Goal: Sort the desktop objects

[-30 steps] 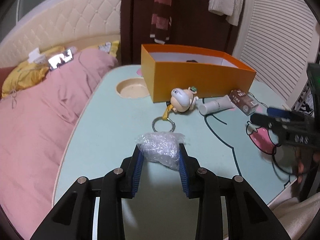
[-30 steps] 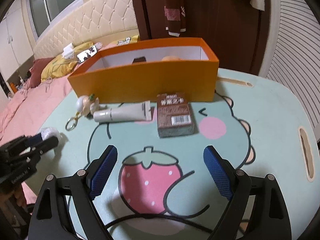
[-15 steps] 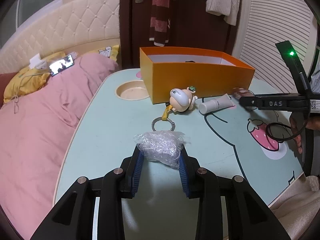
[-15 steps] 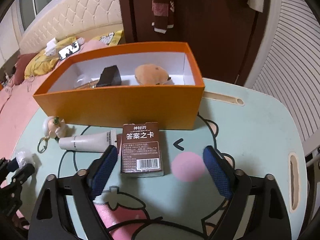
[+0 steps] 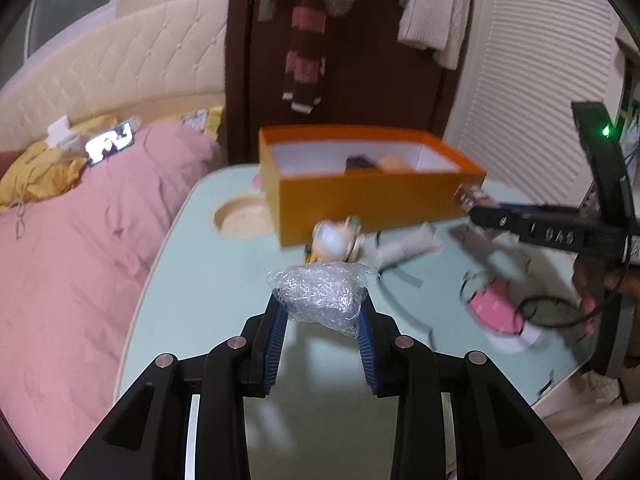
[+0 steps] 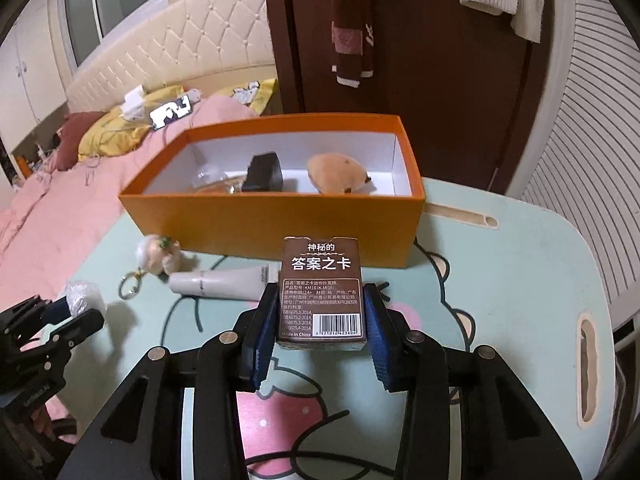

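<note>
Pink bed [image 5: 72,240] (tufted headboard [image 6: 180,52]), dark door [image 6: 420,60]

Crumpled clear bubble wrap wad [image 5: 320,294] pinched between blue pads, raised above table; brown card box [image 6: 322,292] with white Chinese print and barcode, clamped flat between pads; white tube [image 6: 224,285] lying on side beside round cream keychain figure [image 6: 156,256]; orange open box [image 6: 280,204] holding dark block, tan plush

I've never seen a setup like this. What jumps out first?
A bright orange cardboard box sits open on the mint cartoon-print table. The right claw grips a brown card pack before it; the left claw holds a crinkly clear plastic wad.
</note>
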Tool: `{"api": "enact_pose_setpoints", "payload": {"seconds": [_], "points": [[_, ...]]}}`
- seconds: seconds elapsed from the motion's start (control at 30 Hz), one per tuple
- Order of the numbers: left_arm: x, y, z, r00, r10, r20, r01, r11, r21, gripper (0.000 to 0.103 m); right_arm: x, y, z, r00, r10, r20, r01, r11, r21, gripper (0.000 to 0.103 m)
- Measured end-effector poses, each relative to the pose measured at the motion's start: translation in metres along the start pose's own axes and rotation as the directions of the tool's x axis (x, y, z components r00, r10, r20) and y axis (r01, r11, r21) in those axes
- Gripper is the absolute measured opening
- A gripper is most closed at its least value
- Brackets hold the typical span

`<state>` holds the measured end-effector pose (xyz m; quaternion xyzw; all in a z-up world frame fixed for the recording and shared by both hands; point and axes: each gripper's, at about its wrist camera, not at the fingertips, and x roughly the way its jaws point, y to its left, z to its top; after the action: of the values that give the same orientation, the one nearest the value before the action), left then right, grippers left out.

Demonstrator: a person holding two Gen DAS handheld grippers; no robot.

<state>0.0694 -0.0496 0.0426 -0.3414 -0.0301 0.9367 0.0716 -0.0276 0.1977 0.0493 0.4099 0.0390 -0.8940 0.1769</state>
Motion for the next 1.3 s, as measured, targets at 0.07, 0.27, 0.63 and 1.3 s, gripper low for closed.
{"api": "enact_pose_setpoints", "payload": {"seconds": [0.07, 0.27, 0.63, 1.3], "points": [[0.000, -0.004, 0.015, 1.000, -0.012, 0.027, 0.011, 1.000, 0.020, 0.032, -0.004, -0.001, 0.006, 1.000, 0.022, 0.012, -0.022, 1.000, 0.009, 0.042], [0.019, -0.004, 0.067, 0.993, -0.085, 0.085, 0.082, 0.996, 0.036, 0.031, -0.005, 0.003, 0.033, 0.997, 0.045, 0.069, -0.046, 0.999, 0.003, 0.042], [0.087, -0.014, 0.120, 0.997, -0.073, 0.032, 0.072, 0.996, 0.046, 0.032, 0.018, 0.000, 0.083, 0.990, 0.050, 0.131, -0.051, 0.999, 0.004, 0.042], [0.115, 0.006, 0.110, 0.999, -0.032, -0.021, 0.031, 0.999, -0.021, 0.075, 0.073, -0.024, 0.088, 0.998, 0.060, 0.014, -0.061, 0.996, 0.066, 0.073]]}}
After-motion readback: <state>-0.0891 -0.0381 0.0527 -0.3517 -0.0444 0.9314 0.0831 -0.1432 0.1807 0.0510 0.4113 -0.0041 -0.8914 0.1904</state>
